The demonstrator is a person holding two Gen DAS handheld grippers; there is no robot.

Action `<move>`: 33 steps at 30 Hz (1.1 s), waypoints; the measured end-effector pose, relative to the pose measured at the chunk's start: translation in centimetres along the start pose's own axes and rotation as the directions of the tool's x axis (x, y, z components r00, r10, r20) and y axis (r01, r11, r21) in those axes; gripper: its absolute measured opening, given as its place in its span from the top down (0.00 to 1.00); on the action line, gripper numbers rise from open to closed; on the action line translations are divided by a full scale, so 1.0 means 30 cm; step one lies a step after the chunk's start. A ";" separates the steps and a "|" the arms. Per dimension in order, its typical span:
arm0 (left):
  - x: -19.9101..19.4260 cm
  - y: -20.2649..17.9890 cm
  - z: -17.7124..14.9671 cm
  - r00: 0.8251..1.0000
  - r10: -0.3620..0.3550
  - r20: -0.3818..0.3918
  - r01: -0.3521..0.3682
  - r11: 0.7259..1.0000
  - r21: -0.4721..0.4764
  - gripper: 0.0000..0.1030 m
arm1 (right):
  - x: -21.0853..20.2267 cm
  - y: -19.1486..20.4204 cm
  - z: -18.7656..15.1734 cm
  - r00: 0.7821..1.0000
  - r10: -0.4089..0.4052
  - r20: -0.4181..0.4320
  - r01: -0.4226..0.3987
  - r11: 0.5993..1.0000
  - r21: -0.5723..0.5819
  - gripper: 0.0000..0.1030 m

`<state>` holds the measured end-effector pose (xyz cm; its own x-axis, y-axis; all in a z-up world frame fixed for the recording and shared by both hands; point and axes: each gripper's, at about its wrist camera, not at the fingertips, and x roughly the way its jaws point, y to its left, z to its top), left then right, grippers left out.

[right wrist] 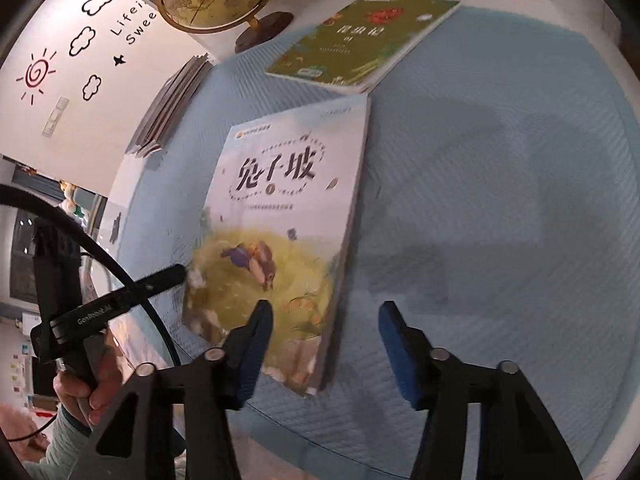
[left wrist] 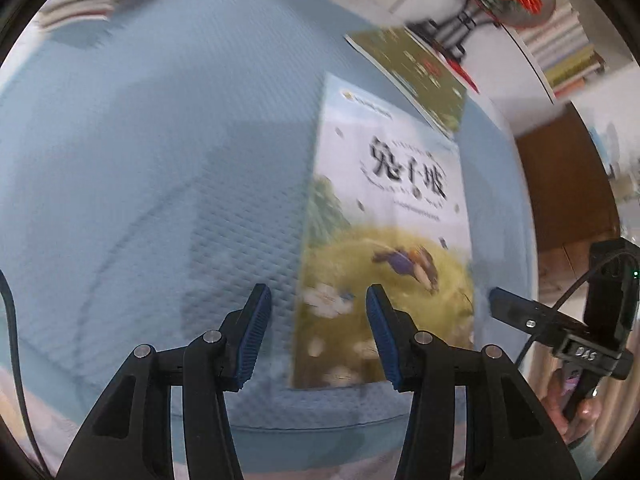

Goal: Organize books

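A rabbit book (right wrist: 280, 216) lies flat near the front edge of the blue-covered desk (right wrist: 500, 200), a green book (right wrist: 360, 40) behind it. Left tongs (left wrist: 318, 300) and right tongs (right wrist: 326, 316) hang released over its two sides, likely to lift it.

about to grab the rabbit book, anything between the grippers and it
Nothing visible. The rabbit book lies flat on the blue mat, its near edge clear before both the left gripper and right gripper.
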<state>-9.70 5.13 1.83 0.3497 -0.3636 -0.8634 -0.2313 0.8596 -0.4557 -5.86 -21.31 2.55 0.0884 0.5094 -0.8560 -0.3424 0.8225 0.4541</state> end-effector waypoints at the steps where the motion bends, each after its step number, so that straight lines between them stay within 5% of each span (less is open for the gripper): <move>1: -0.001 -0.008 -0.005 1.000 0.004 0.005 -0.004 1.000 0.011 0.54 | 0.014 0.008 -0.007 1.000 -0.030 0.006 0.030 1.000 0.000 0.50; 4: 0.005 -0.024 -0.006 1.000 -0.011 -0.006 0.011 0.999 0.036 0.53 | 0.059 0.052 -0.015 0.991 -0.130 0.016 0.131 0.991 -0.024 0.50; 7: 0.015 -0.038 -0.009 0.996 -0.076 -0.045 0.079 0.996 0.049 0.51 | 0.059 0.095 -0.020 0.995 -0.102 0.020 0.103 0.993 -0.058 0.48; 11: -0.022 -0.040 -0.016 0.979 -0.199 -0.042 0.201 0.979 0.038 0.51 | 0.064 0.109 -0.037 0.984 -0.173 0.033 0.175 0.980 -0.094 0.47; 15: 0.004 0.041 -0.013 0.937 -0.345 -0.051 0.338 0.935 -0.110 0.51 | 0.049 0.070 -0.036 0.993 -0.106 0.044 0.109 0.993 -0.055 0.47; 17: 0.034 0.064 -0.019 0.877 -0.476 -0.065 0.453 0.864 -0.219 0.52 | 0.057 0.055 -0.044 0.995 -0.081 0.053 0.082 0.996 -0.027 0.47; 18: 0.028 0.047 -0.025 0.862 -0.504 -0.051 0.481 0.847 -0.225 0.52 | 0.052 0.044 -0.045 0.996 -0.069 0.057 0.070 0.997 -0.014 0.47; 19: 0.016 0.018 -0.025 0.869 -0.492 -0.049 0.475 0.859 -0.193 0.52 | 0.057 0.048 -0.046 0.996 -0.065 0.057 0.066 0.998 -0.009 0.47; 22: 0.001 -0.083 -0.024 0.941 -0.336 -0.044 0.335 0.941 -0.043 0.65 | 0.050 0.041 -0.051 0.996 -0.063 0.061 0.063 0.998 -0.003 0.47; 25: 0.047 -0.104 -0.032 0.967 -0.249 -0.056 0.248 0.969 -0.026 0.90 | 0.055 0.050 -0.050 0.996 -0.060 0.061 0.060 0.998 0.003 0.47; 29: 0.087 -0.122 -0.017 0.955 -0.287 -0.069 0.282 0.956 -0.078 0.90 | 0.031 0.031 -0.040 0.999 -0.020 0.040 0.017 0.998 0.059 0.47; 32: 0.087 -0.129 0.003 0.912 -0.399 -0.090 0.387 0.913 -0.128 0.90 | -0.014 0.034 -0.017 0.998 0.053 0.029 -0.056 0.994 0.099 0.45; 33: 0.072 -0.124 0.009 0.894 -0.439 -0.082 0.426 0.893 -0.144 0.90 | -0.038 0.033 -0.010 0.995 0.088 0.043 -0.092 0.990 0.109 0.37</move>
<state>-7.84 1.24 1.74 0.3396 -0.7326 -0.5899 -0.1887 0.5614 -0.8058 -6.57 -21.16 3.90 0.0980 0.5903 -0.8012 -0.2456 0.7945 0.5554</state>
